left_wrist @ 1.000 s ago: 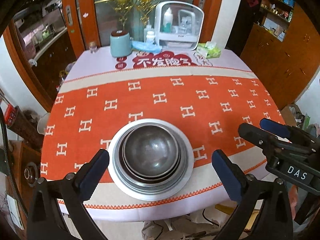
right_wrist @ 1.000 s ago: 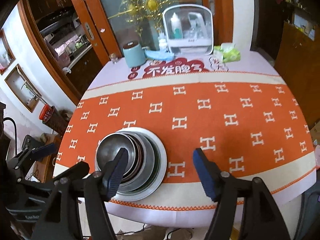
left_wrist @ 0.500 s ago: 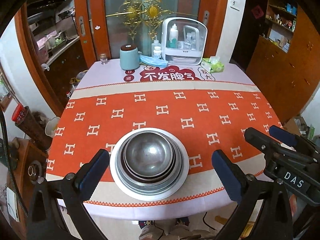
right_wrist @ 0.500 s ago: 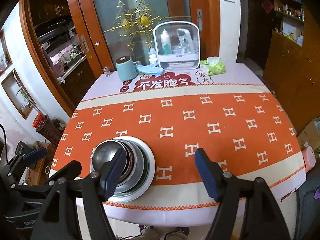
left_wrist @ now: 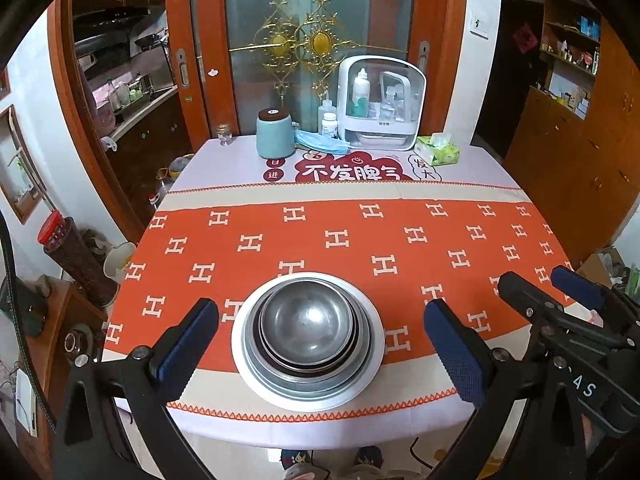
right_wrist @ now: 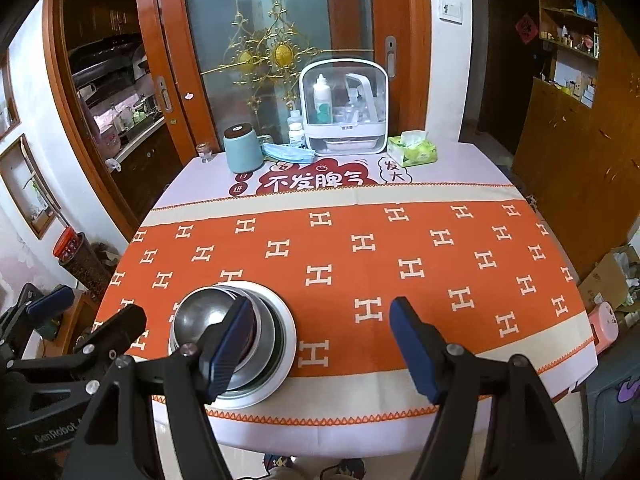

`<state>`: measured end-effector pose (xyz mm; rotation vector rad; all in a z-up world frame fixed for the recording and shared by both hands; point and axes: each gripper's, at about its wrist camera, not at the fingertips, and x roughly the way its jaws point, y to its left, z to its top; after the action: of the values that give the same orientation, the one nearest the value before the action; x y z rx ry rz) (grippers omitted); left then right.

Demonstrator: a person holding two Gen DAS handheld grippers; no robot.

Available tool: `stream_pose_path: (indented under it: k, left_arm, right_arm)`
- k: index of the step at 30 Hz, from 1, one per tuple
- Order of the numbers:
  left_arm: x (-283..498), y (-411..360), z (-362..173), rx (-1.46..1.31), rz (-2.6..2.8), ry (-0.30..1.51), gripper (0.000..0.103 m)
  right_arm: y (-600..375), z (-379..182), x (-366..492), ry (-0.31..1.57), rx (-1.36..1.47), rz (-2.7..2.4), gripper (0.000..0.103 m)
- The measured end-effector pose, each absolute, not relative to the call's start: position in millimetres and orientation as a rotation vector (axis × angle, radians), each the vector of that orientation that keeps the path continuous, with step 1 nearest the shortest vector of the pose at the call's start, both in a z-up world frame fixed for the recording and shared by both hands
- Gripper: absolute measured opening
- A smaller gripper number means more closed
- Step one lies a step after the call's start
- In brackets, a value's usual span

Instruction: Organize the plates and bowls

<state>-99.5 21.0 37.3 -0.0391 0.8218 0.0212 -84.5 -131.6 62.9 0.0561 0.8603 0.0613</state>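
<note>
A stack of steel bowls [left_wrist: 307, 320] sits nested on a steel plate inside a white plate [left_wrist: 372, 364], near the table's front edge. It also shows in the right wrist view [right_wrist: 200, 316], partly behind a finger. My left gripper [left_wrist: 320, 348] is open and empty, held above and in front of the stack, its fingers either side of it. My right gripper [right_wrist: 320, 344] is open and empty, to the right of the stack, and shows in the left wrist view [left_wrist: 548, 292].
The table has an orange patterned cloth [left_wrist: 400, 236]. At its far edge stand a teal canister [left_wrist: 275, 134], a white storage box [left_wrist: 380, 104], a tissue pack [left_wrist: 437, 150] and a small glass [left_wrist: 225, 135]. Wooden cabinets [left_wrist: 580, 152] stand right.
Both grippers have pulled back and up from the table, so the stack looks smaller and more of the room shows. The stack has not moved. Both stay open.
</note>
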Motion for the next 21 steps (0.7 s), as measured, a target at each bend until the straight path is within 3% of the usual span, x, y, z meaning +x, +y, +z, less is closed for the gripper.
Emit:
stream_pose_path:
  k: [21]
  left_arm:
    - [-95.7,21.9,37.0,-0.041,0.041,0.816,0.102]
  right_arm:
    - [-126.9,67.6,-81.6,0.839,0.035,0.047,0.072]
